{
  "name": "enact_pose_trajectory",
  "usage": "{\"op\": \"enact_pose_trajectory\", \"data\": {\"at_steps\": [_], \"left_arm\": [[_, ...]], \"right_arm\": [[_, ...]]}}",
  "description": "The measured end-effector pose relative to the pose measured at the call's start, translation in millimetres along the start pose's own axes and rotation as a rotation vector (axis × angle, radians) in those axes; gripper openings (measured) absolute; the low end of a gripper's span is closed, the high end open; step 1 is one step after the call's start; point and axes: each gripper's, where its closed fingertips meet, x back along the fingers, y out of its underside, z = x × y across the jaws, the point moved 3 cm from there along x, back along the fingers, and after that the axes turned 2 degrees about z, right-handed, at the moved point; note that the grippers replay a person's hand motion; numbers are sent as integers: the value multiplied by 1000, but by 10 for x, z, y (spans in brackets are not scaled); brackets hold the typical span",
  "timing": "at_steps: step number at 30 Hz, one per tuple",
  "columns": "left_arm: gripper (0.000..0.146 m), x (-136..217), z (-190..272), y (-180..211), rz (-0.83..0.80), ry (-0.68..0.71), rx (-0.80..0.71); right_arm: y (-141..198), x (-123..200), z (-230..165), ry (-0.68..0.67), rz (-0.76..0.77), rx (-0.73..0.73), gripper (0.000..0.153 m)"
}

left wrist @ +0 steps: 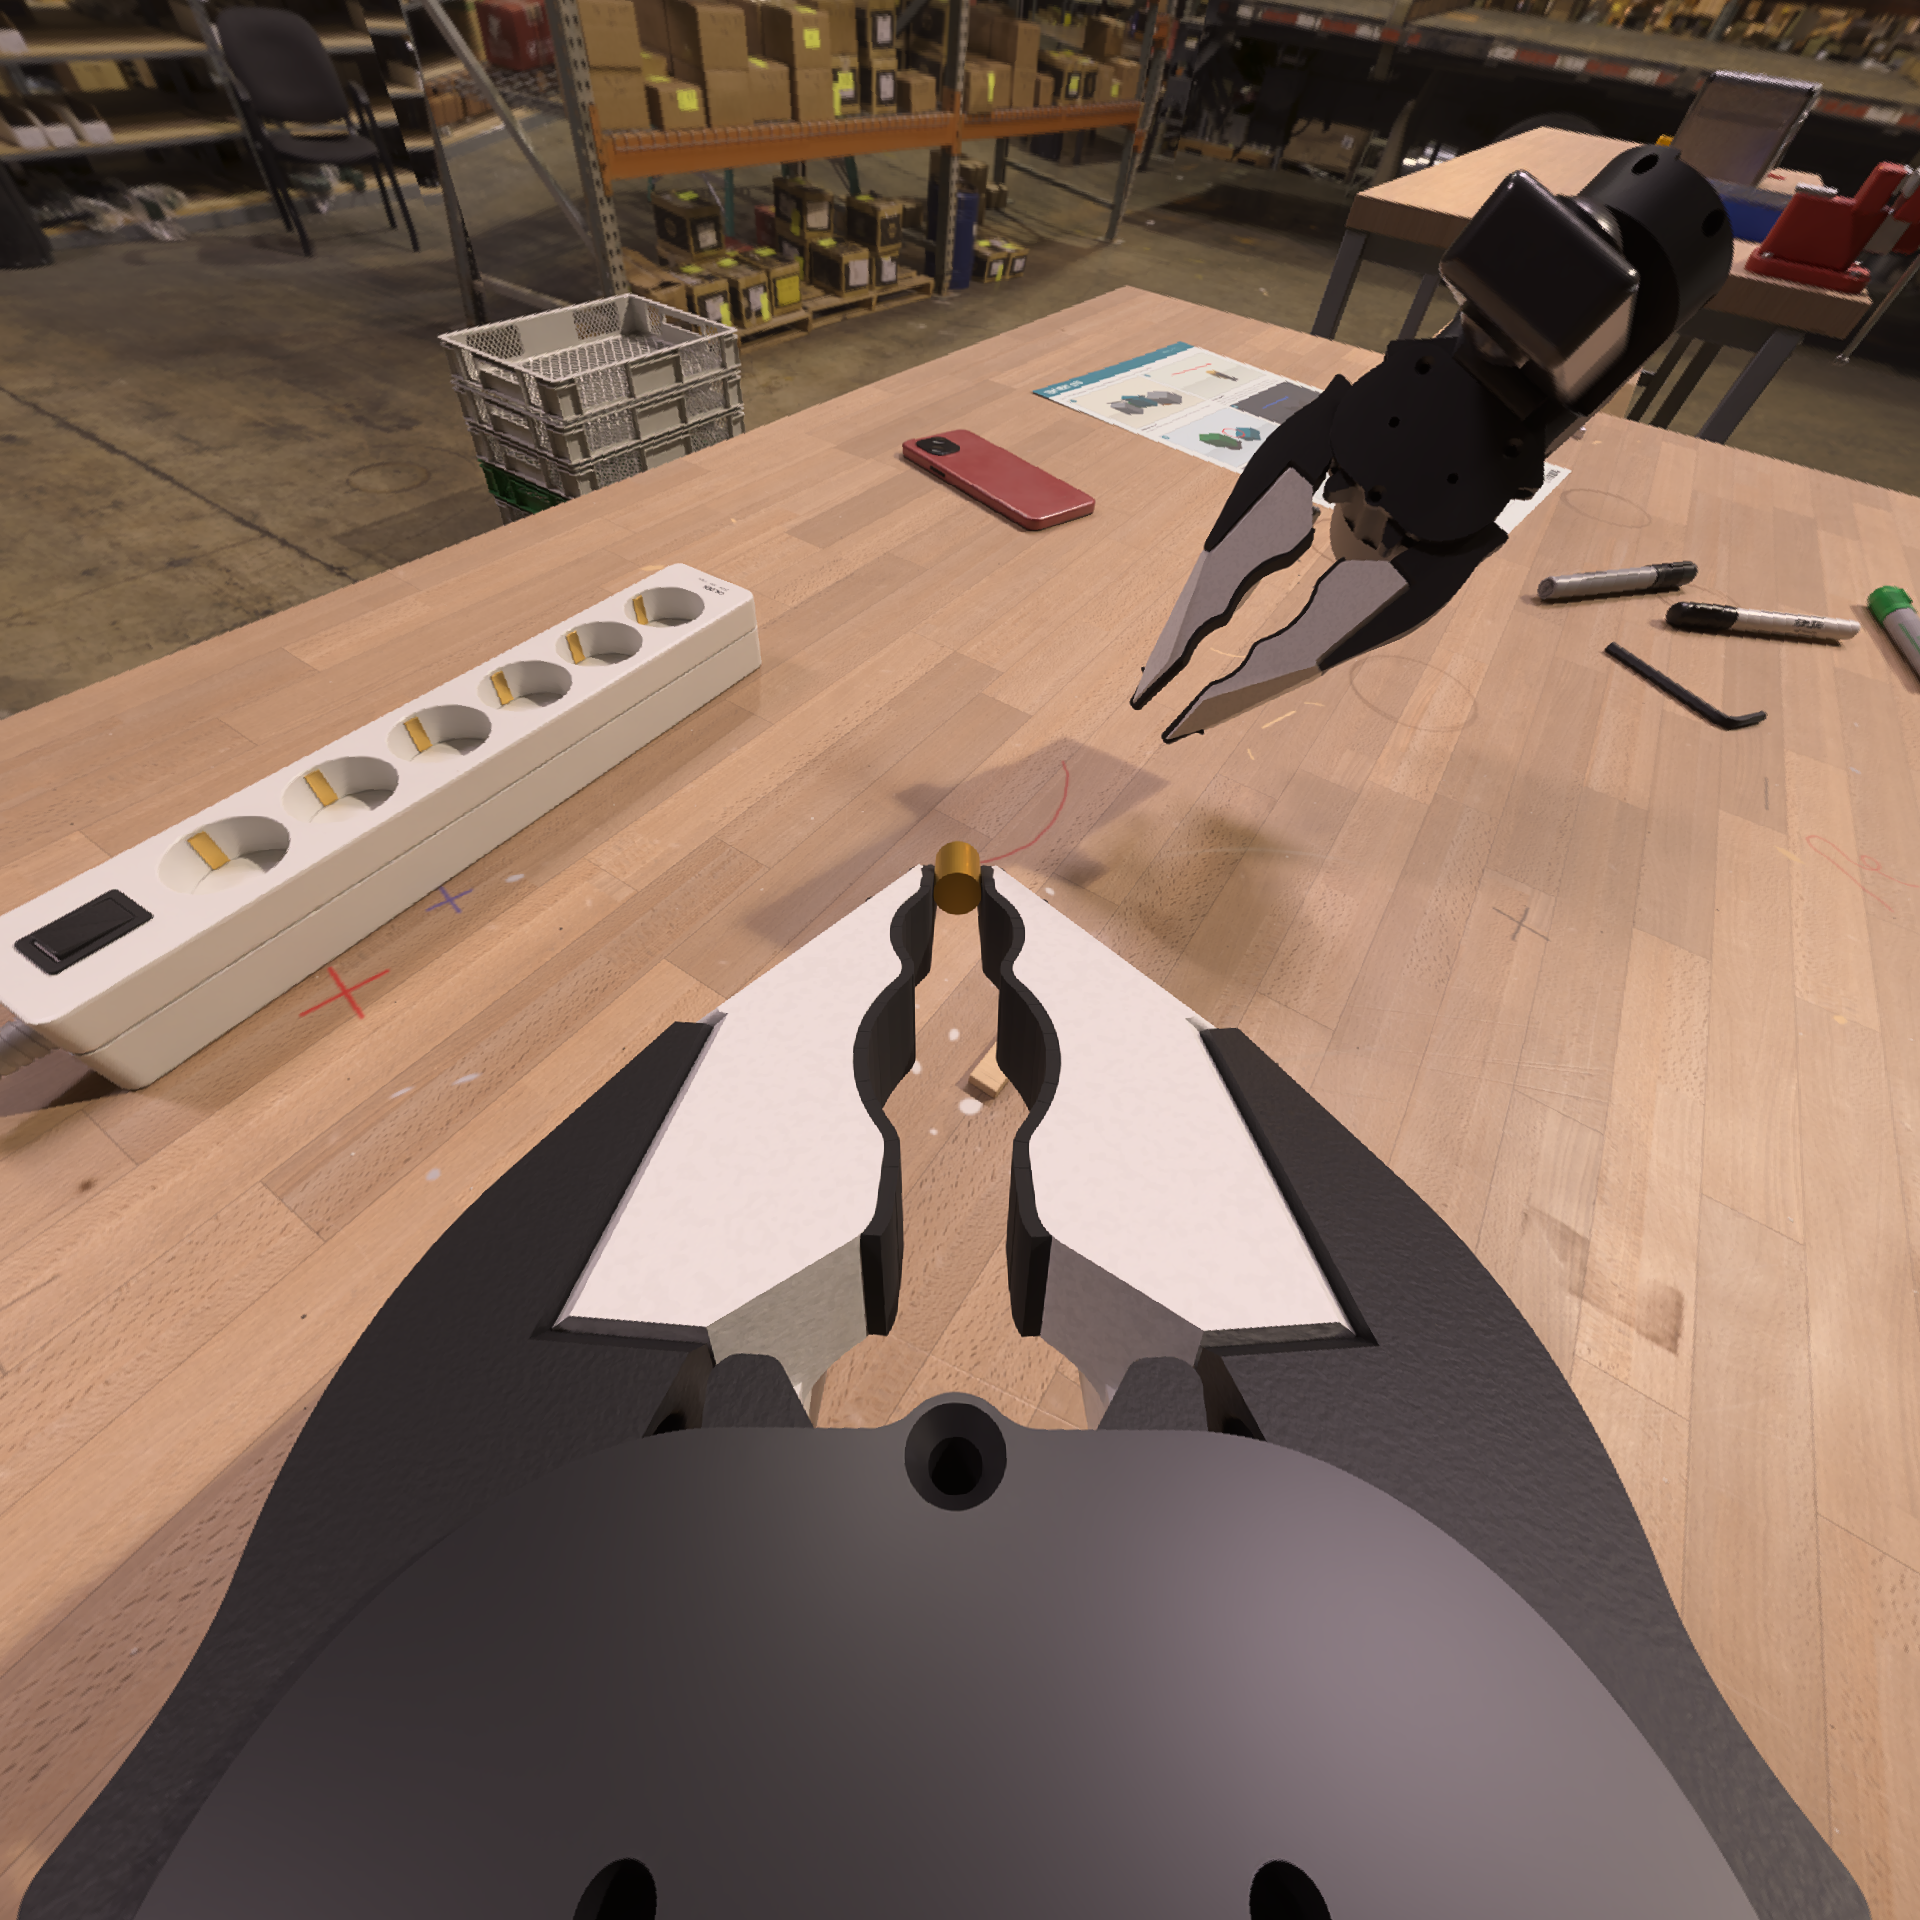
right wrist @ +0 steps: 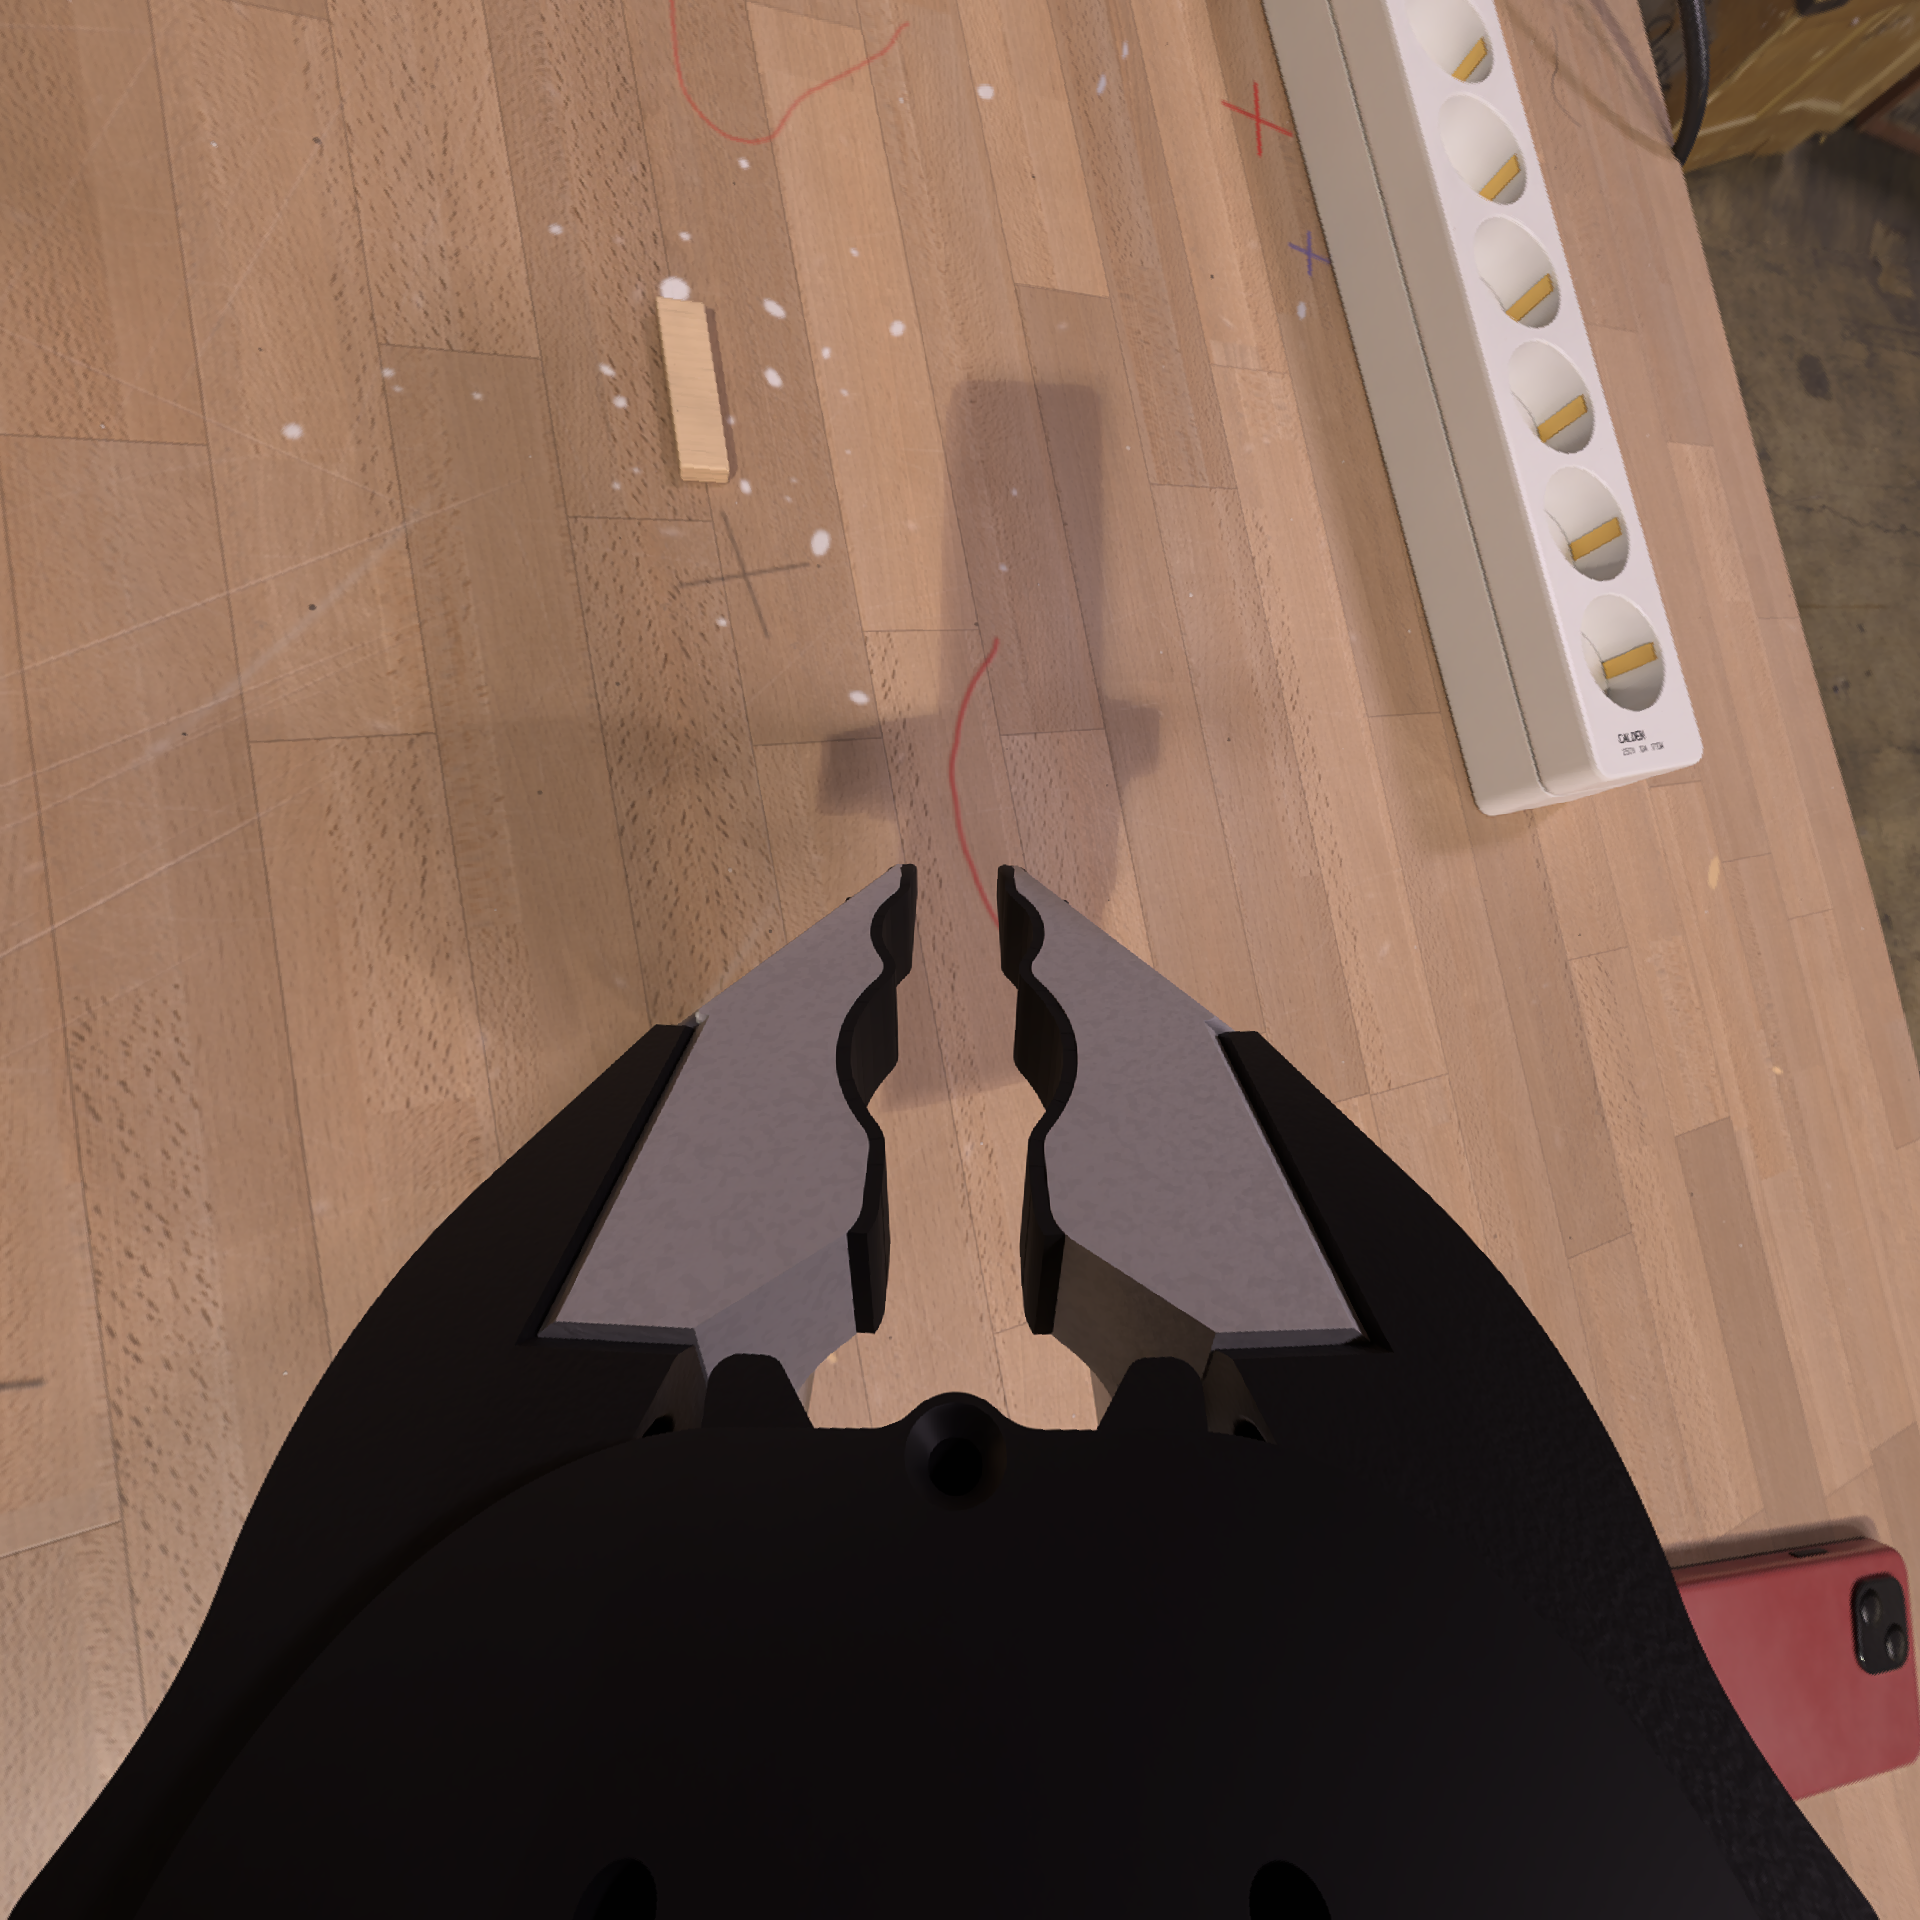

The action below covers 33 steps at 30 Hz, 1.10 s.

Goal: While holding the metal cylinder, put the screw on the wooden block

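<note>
My left gripper (left wrist: 956,906) is shut on a small brass-coloured metal cylinder (left wrist: 957,879), pinched upright at the fingertips above the table. The wooden block (right wrist: 693,390), a small pale bar, lies flat on the table; in the left wrist view only its end (left wrist: 987,1081) shows, between my left fingers. My right gripper (right wrist: 956,883) is slightly open and empty, hovering above the table with the block ahead and to its left. It also shows in the left wrist view (left wrist: 1158,719), ahead and to the right of the cylinder. No screw is visible in either view.
A white power strip (left wrist: 384,790) lies along the table's left side and shows in the right wrist view (right wrist: 1538,416). A red phone (left wrist: 997,478), a printed sheet (left wrist: 1174,395), markers (left wrist: 1616,580) and a hex key (left wrist: 1683,691) lie farther off. Grey crates (left wrist: 592,395) stand beyond the table's edge.
</note>
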Motion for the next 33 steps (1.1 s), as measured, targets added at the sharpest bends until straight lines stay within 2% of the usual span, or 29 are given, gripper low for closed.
{"op": "enact_pose_trajectory", "data": {"at_steps": [33], "left_arm": [[7, -4, -4, 6, -4, -5, -2]], "right_arm": [[5, -13, -2, -1, -4, 2, 15]]}}
